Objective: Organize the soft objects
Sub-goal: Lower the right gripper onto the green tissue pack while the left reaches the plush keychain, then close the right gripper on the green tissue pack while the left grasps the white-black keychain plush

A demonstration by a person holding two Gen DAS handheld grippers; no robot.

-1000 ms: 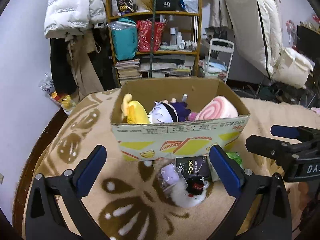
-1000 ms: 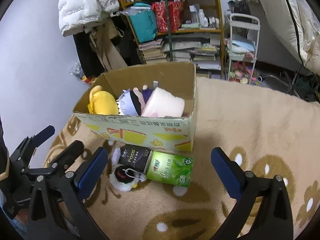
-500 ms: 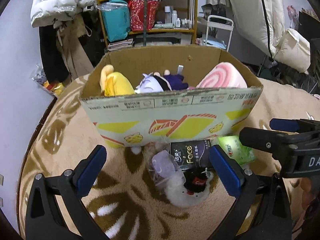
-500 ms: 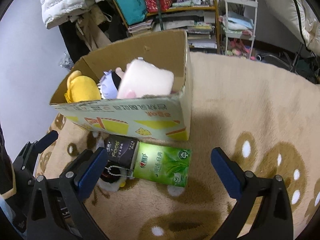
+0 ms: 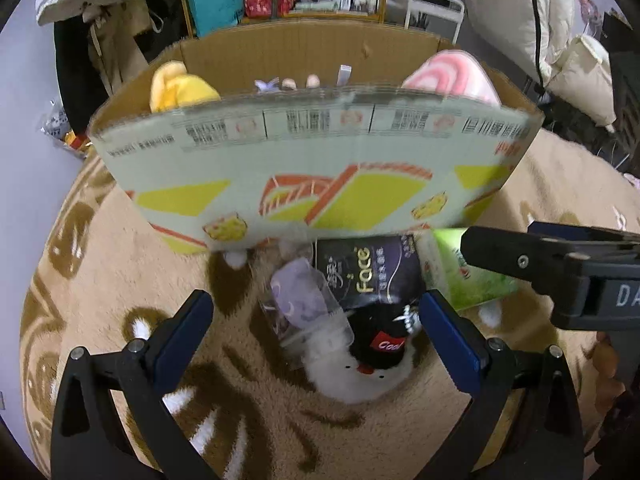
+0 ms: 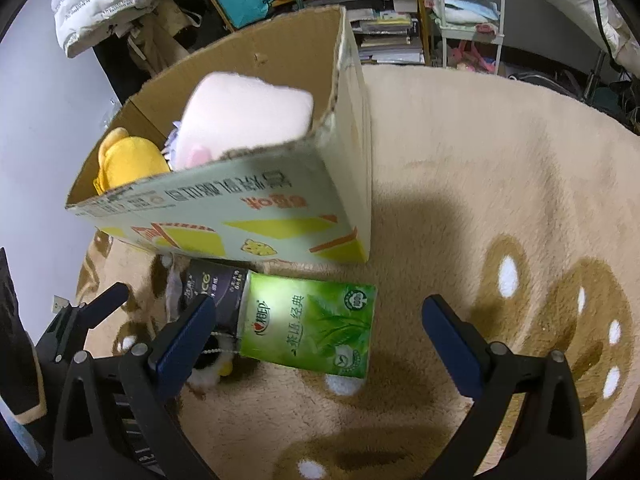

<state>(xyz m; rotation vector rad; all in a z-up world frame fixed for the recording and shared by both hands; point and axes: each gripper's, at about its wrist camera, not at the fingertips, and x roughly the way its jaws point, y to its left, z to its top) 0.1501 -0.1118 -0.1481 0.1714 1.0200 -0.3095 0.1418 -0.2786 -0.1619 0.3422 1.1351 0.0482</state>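
Left wrist view: the small white plush point(image 5: 360, 364) lies on the rug point(image 5: 120, 280) against the cardboard box point(image 5: 304, 184), framed by the left tool point(image 5: 316, 332), fingers apart, likely for pickup. The right tool point(image 6: 320, 336) straddles the green tissue pack point(image 6: 312, 328), also apart.

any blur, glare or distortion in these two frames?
Left wrist: the cardboard box rim print is smeared and its front wall bows from the fisheye. Right wrist: glare on the green tissue pack, dark shadow on the rug beside the box, corners vignetted.
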